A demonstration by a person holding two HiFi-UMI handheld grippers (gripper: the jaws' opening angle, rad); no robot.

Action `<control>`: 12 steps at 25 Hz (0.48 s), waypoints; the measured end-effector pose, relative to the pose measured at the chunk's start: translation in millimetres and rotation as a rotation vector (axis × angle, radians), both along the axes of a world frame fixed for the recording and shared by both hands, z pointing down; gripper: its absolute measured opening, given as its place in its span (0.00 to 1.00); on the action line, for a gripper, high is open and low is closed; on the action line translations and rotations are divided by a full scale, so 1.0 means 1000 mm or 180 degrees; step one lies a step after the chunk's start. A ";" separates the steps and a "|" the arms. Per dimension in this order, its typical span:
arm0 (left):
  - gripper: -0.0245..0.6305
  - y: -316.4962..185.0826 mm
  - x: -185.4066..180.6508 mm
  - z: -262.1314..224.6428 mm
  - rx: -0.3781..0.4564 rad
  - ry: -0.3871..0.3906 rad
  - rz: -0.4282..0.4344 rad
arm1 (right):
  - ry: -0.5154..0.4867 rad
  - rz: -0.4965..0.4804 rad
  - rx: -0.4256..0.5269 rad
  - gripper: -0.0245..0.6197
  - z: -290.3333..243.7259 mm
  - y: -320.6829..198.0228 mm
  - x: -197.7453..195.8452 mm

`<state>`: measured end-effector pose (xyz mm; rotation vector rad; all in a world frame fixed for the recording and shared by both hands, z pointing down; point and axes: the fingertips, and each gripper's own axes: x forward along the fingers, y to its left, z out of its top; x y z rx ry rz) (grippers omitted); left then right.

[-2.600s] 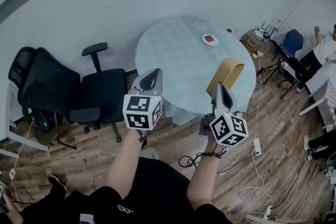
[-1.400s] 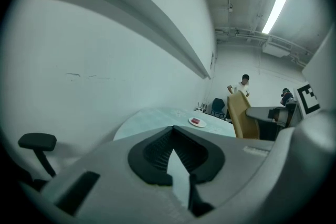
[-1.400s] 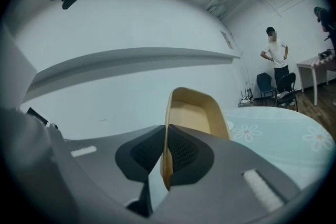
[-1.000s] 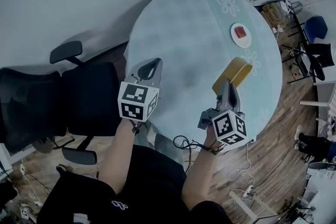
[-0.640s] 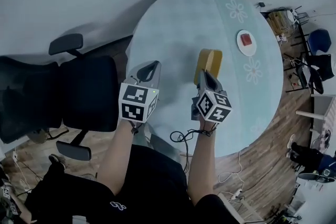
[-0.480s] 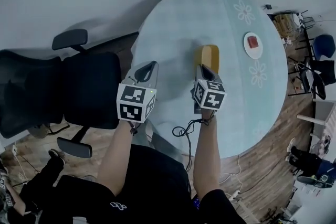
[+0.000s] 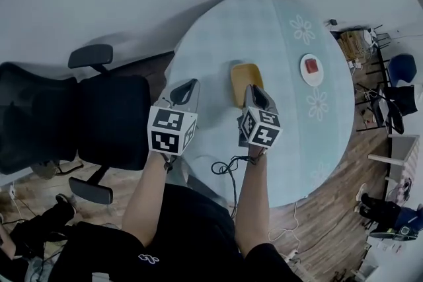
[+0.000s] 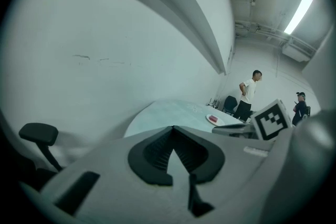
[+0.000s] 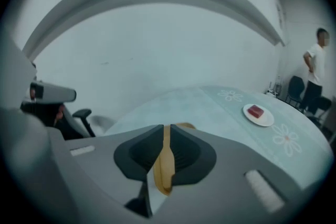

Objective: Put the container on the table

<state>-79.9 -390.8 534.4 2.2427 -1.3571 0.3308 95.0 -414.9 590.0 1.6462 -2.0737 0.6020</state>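
Note:
The yellow container [image 7: 242, 78] is over the near middle of the round table [image 7: 284, 10], which has a pale teal cloth. My right gripper [image 7: 252, 93] is shut on its near rim. In the right gripper view the yellow rim [image 9: 166, 160] runs pinched between the dark pads [image 9: 185, 150] of my right gripper [image 9: 165, 132]. Whether the container's base touches the cloth I cannot tell. My left gripper [image 7: 188, 86] hangs at the table's near left edge, shut with nothing in it; in its own view my left gripper [image 8: 172, 132] shows closed pads.
A white plate with a red block [image 7: 312, 69] sits on the table's right side, the same plate [image 9: 258, 114] ahead right. A black office chair [image 7: 99, 119] stands left of the table. People [image 8: 249, 95] stand across the room. Cables lie on the wooden floor [image 7: 317, 208].
My right gripper has carried the container leftward from the table's right edge to its near middle, and the container now lies flatter. The left gripper has stayed about where it was.

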 end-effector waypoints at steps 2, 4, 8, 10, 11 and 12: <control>0.04 -0.011 0.018 -0.016 0.0129 0.0055 0.0114 | -0.0258 0.0382 0.0365 0.07 -0.038 0.002 0.025; 0.04 -0.021 0.043 -0.037 0.0290 0.0117 0.0269 | -0.0439 0.0663 0.0697 0.05 -0.074 0.006 0.050; 0.04 -0.025 0.095 -0.086 0.0634 0.0223 0.0554 | -0.0856 0.0765 0.1268 0.05 -0.152 0.028 0.086; 0.04 -0.023 0.118 -0.113 0.0810 0.0272 0.0661 | -0.0963 0.0777 0.1509 0.05 -0.187 0.044 0.102; 0.04 -0.022 0.128 -0.126 0.0902 0.0292 0.0711 | -0.0941 0.0800 0.1589 0.05 -0.200 0.051 0.111; 0.04 -0.022 0.137 -0.139 0.0994 0.0304 0.0759 | -0.0899 0.0826 0.1645 0.05 -0.210 0.057 0.119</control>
